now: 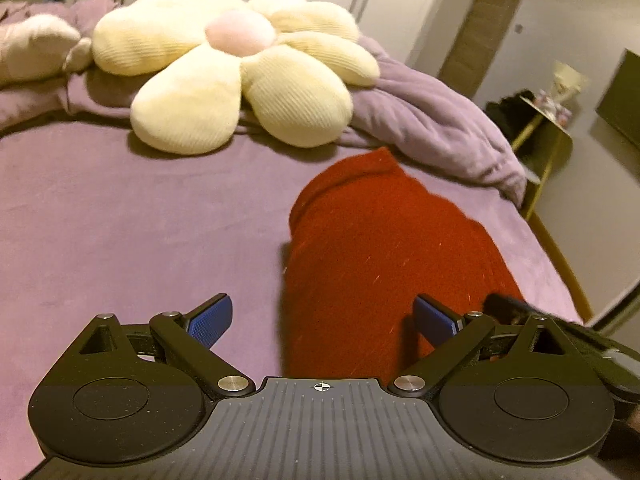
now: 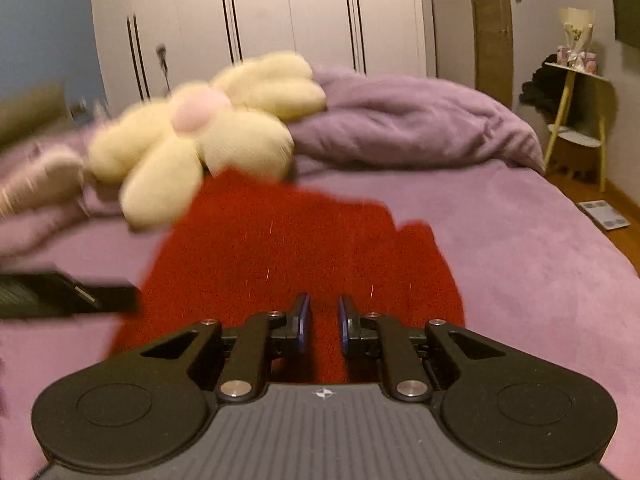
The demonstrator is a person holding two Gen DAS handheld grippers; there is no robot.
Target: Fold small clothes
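Observation:
A small red knitted garment (image 1: 380,232) lies on the purple bed, partly folded over itself. My left gripper (image 1: 323,316) hovers over its near left edge with its blue pads wide apart and nothing between them. In the right wrist view the same garment (image 2: 280,248) spreads out ahead. My right gripper (image 2: 323,320) is just above its near edge, its pads a narrow gap apart with red cloth seen through the gap; no grip on it shows. The left gripper's black body (image 2: 60,294) shows at the left edge of that view.
A cream flower-shaped cushion (image 1: 240,68) lies on the bed (image 1: 120,220) beyond the garment. A bunched purple duvet (image 1: 440,120) lies at the back right. A small side table (image 2: 576,120) stands off the bed's right edge. White wardrobes (image 2: 280,20) line the back.

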